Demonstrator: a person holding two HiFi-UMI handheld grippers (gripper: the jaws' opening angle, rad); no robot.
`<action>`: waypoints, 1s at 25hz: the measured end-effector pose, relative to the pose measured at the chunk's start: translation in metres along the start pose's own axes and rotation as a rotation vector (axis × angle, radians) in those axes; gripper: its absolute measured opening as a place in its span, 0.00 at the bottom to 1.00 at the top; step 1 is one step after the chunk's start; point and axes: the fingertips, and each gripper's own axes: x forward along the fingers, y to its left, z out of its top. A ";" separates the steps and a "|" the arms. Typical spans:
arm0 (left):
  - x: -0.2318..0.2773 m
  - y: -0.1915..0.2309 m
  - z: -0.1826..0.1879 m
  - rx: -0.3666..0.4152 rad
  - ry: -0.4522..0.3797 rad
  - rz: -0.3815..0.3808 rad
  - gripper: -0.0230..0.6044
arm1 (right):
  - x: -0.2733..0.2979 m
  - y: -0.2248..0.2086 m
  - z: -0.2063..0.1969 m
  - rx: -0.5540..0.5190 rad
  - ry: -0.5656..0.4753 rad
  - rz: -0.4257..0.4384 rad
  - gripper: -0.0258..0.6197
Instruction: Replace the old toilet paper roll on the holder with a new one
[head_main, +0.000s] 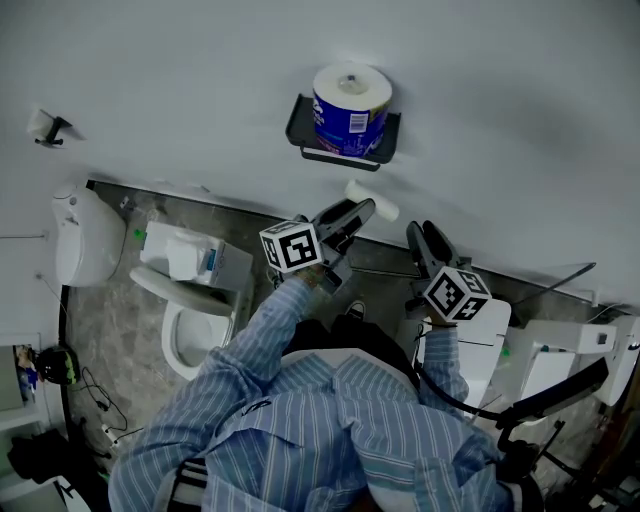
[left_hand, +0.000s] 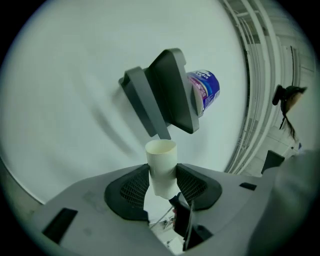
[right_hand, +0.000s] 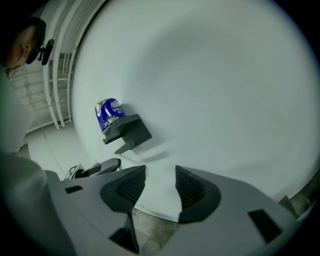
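A: Grey pads (left_hand: 131, 189) of the left gripper (left_hand: 162, 176) are being pressed on the sides of a bare cardboard tube (left_hand: 161, 167). The tube's open end is being pointed up toward the holder (left_hand: 160, 95).

B: Where is the cardboard tube being held, taken from the holder?

A: Just below the holder, near it. No contact with the holder is being shown in any view.

B: And the new roll (head_main: 351, 108)?

A: It is being borne on top of the holder, standing on end with its core hole upward. It is being covered by a blue printed wrapper. It is well apart from both grippers.

B: How is the right gripper (right_hand: 161, 185) being held?

A: Its jaws are being held apart, and nothing is being gripped. Only pale wall and a strip of floor are being seen between the pads. In the head view it is being held below the holder and off to the holder's right, lower than the cardboard tube.

B: Anything else being logged?

A: A toilet (head_main: 195, 310) is being seen well below the holder and to its left in the head view. Both grippers are being carried by a person in a striped shirt (head_main: 330, 420), directly below the holder.
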 end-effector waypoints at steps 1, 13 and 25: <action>-0.008 0.001 0.002 0.022 0.003 0.012 0.31 | 0.004 0.011 0.004 -0.018 0.002 0.034 0.33; -0.085 0.017 0.021 0.221 0.053 0.115 0.31 | 0.043 0.127 0.080 -0.351 -0.082 0.159 0.49; -0.129 0.028 0.047 0.214 0.012 0.128 0.31 | 0.078 0.190 0.142 -0.466 -0.175 0.097 0.53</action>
